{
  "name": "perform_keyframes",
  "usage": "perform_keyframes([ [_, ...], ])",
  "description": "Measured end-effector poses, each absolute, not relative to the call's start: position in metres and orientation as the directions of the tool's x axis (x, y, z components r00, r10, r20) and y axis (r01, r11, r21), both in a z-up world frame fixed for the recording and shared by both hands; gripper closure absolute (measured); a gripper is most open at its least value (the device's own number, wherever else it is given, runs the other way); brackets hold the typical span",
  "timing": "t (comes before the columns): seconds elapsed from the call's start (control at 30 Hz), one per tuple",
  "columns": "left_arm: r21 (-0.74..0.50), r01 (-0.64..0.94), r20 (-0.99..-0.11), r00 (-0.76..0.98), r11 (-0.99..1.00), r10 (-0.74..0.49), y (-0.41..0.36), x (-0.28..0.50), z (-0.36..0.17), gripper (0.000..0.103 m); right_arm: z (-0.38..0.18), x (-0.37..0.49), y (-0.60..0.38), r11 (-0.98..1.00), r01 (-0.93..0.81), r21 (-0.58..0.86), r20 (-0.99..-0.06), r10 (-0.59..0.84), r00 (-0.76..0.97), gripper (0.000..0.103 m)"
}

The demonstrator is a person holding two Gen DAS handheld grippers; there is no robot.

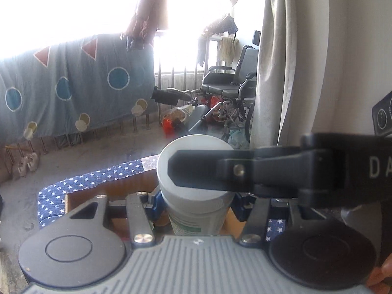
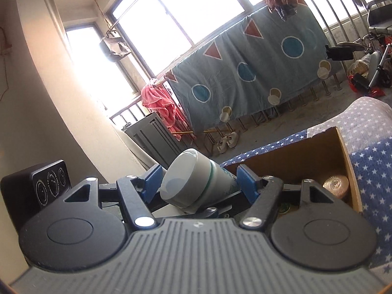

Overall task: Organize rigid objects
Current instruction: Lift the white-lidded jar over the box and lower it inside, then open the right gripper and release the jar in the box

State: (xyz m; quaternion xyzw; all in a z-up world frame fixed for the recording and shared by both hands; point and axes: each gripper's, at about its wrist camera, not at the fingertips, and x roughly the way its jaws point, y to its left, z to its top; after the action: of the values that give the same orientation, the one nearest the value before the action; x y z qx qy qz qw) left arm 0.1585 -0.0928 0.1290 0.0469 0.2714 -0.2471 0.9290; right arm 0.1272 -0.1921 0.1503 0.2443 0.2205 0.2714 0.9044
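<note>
The left gripper point(image 1: 196, 202) is clamped on a white jar point(image 1: 196, 210), upright between its blue pads. The right gripper point(image 2: 198, 180) has its jaws spread around the jar's point(image 2: 193, 181) white lid without touching; one black finger point(image 1: 203, 169) crosses that lid. Behind sits a cardboard box point(image 2: 294, 158) on star-printed cloth point(image 2: 370, 152), holding a copper-coloured spool point(image 2: 335, 185). Farther off, a blue quilt point(image 2: 245, 71) hangs on railings.

My left gripper point(image 1: 196, 197) points level and forward, its blue pads point(image 1: 153, 199) closed against the sides of a jar point(image 1: 196, 210). My right gripper point(image 2: 198, 180) is tilted and crosses in front of the left from the right side. Its blue pads point(image 2: 246, 177) stand apart on either side of the same jar point(image 2: 193, 182), near its sides; I cannot tell if they press it.
</note>
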Motion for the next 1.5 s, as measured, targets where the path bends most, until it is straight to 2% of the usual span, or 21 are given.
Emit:
perform_keyframes([
  [0.2,-0.096,0.483,-0.604,0.667,0.87,-0.437,-0.1,0.215,0.087,0.049,0.133,0.196,-0.202,0.743,-0.349,0.571,-0.345,0.603,0.719,0.035],
  [0.4,-0.177,0.466,-0.704,0.556,0.867,-0.442,-0.098,0.249,0.023,0.049,0.067,0.238,-0.203,0.754,-0.255,0.605,-0.453,0.589,0.669,0.035],
  [0.57,-0.187,0.459,-0.759,0.493,0.868,-0.425,-0.095,0.26,-0.005,0.049,0.023,0.254,-0.196,0.759,-0.199,0.62,-0.521,0.588,0.618,0.035],
  [0.73,-0.154,0.454,-0.776,0.495,0.878,-0.392,-0.095,0.262,-0.013,0.049,0.008,0.256,-0.188,0.791,-0.191,0.58,-0.561,0.559,0.611,0.035],
  [1.13,-0.174,0.442,-0.743,0.528,0.88,-0.412,-0.092,0.255,0.002,0.049,0.01,0.261,-0.197,0.8,-0.199,0.566,-0.55,0.546,0.631,0.035],
  [1.2,-0.174,0.441,-0.733,0.539,0.881,-0.415,-0.091,0.254,0.005,0.044,0.014,0.259,-0.199,0.805,-0.196,0.56,-0.547,0.537,0.642,0.035],
  [1.27,-0.18,0.439,-0.722,0.548,0.88,-0.422,-0.091,0.25,0.009,0.031,0.019,0.253,-0.202,0.809,-0.191,0.556,-0.539,0.526,0.657,0.034],
  [1.4,-0.19,0.452,-0.69,0.57,0.871,-0.446,-0.086,0.237,0.021,0.029,0.036,0.237,-0.216,0.809,-0.175,0.561,-0.503,0.501,0.705,0.031],
  [1.5,-0.2,0.456,-0.657,0.594,0.867,-0.464,-0.084,0.224,0.034,0.02,0.053,0.219,-0.226,0.812,-0.17,0.558,-0.46,0.474,0.751,0.028],
])
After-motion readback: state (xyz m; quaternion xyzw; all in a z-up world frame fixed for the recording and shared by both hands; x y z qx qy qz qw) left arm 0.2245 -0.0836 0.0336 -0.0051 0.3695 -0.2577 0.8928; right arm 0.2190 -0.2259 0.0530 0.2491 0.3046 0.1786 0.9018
